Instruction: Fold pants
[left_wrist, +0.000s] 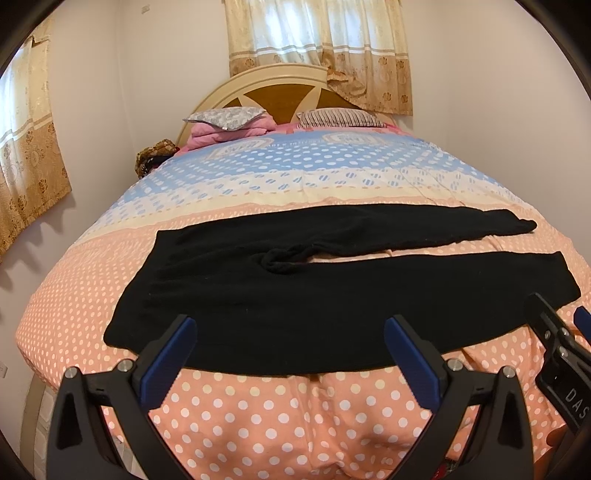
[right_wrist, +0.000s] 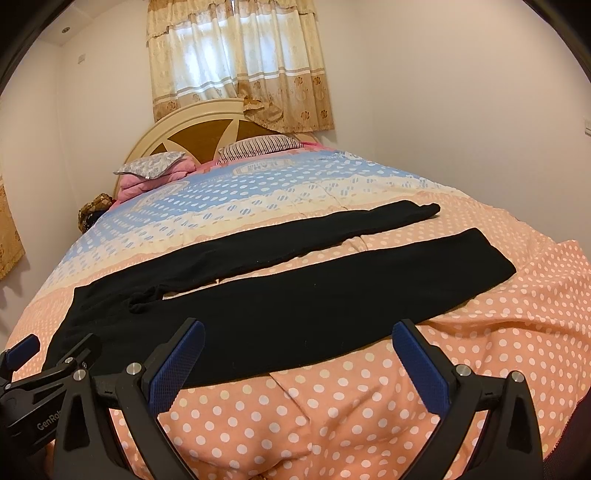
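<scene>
Lying flat on dotted bedspread (left_wrist: 295, 424), black pants (left_wrist: 258, 306), both grippers' fingers spread, pillows (right_wrist: 258, 146) far behind

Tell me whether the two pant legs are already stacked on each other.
No: the pants lie flat on the bed with both legs spread apart, a strip of dotted cover showing between them.

White letters "DAS" stand on the black body of the right claw (left_wrist: 554, 325) at the left wrist view's edge. "GenRob", cut off, stands on the left claw (right_wrist: 55, 345) body in the right wrist view.
</scene>
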